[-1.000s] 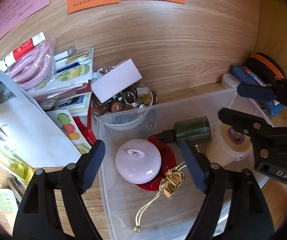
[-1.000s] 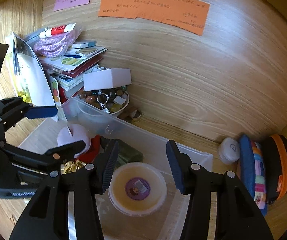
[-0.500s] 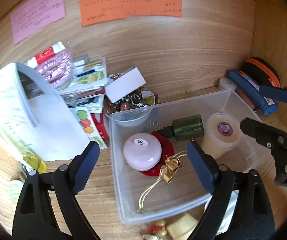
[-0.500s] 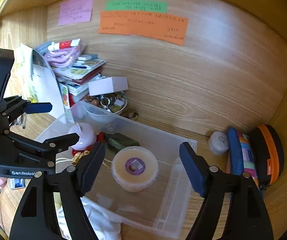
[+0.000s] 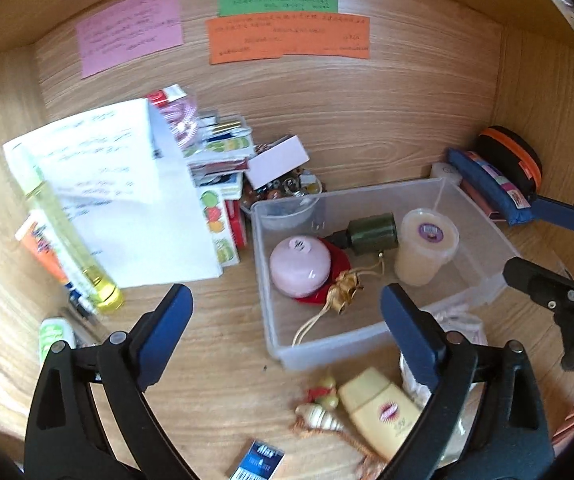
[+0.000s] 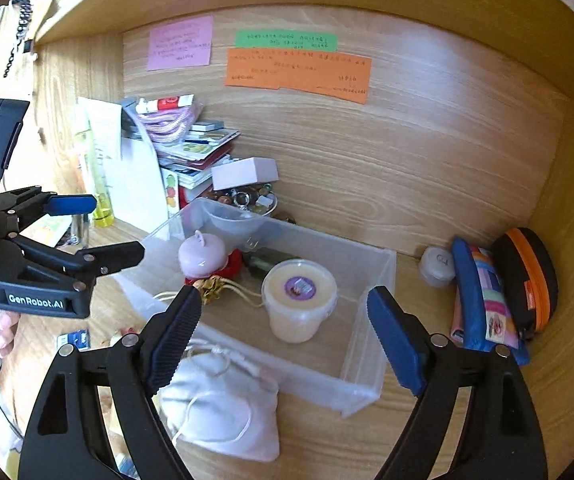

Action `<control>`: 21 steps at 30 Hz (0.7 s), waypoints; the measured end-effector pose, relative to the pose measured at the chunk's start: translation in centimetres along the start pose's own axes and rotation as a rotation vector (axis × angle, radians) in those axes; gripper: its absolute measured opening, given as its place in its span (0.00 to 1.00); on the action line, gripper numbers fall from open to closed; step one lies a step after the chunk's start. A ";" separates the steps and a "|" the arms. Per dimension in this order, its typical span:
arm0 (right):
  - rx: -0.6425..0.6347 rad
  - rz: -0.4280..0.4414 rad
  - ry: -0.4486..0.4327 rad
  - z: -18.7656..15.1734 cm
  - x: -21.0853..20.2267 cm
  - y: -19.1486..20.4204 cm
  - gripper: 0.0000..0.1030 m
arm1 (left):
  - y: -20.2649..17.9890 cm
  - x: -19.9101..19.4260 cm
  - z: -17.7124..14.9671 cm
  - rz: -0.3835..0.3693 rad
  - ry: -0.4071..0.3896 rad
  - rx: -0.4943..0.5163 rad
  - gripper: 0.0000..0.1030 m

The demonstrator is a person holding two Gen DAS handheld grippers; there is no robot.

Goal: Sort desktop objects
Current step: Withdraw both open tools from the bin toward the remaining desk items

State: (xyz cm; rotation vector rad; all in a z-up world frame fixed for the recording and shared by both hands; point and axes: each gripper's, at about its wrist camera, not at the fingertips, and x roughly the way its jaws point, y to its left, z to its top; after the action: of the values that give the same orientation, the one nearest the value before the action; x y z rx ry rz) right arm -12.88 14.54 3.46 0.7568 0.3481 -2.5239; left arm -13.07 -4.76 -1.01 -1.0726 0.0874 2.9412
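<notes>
A clear plastic bin (image 5: 483, 280) (image 6: 367, 384) sits on the wooden desk. It holds a pink round case (image 5: 299, 266) (image 6: 202, 254), a dark green bottle (image 5: 371, 229), a cream tub with a purple label (image 5: 425, 246) (image 6: 299, 300) and a gold tassel (image 5: 343, 292). My left gripper (image 5: 287, 336) is open and empty, above the desk just in front of the bin. My right gripper (image 6: 283, 340) is open and empty above the bin's near wall. A yellow bottle (image 5: 383, 410), a shell charm (image 5: 319, 416) and a white cloth pouch (image 6: 223, 408) lie in front of the bin.
Stacked booklets and white papers (image 5: 135, 200) lie at left, with a yellow-green bottle (image 5: 87, 268) and an orange tube (image 5: 43, 248). A bowl of beads (image 6: 247, 200) stands behind the bin. A blue pencil case (image 6: 483, 300) and an orange-black case (image 6: 527, 276) lie at right. A blue card (image 5: 259, 460) lies near the front.
Both grippers have pulled back and up from the bin. The cream tub now stands free in the bin. More of the desk in front shows.
</notes>
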 end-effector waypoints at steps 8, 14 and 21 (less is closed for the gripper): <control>0.013 0.024 0.026 -2.5 -0.9 0.9 0.82 | 1.5 -2.0 -4.4 0.056 0.026 0.025 0.94; 0.031 0.049 0.075 -4.8 -0.5 1.3 0.82 | 2.5 -1.7 -8.5 0.082 0.101 0.035 0.94; 0.055 0.059 0.138 -7.0 0.5 1.6 0.82 | 3.6 -1.1 -11.6 0.043 0.153 0.012 0.94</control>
State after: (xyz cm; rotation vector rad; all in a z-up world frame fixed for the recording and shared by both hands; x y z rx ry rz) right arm -9.26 15.51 -2.64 0.9517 0.2991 -2.4406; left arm -4.94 -8.96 -8.99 -1.3088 0.1299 2.8866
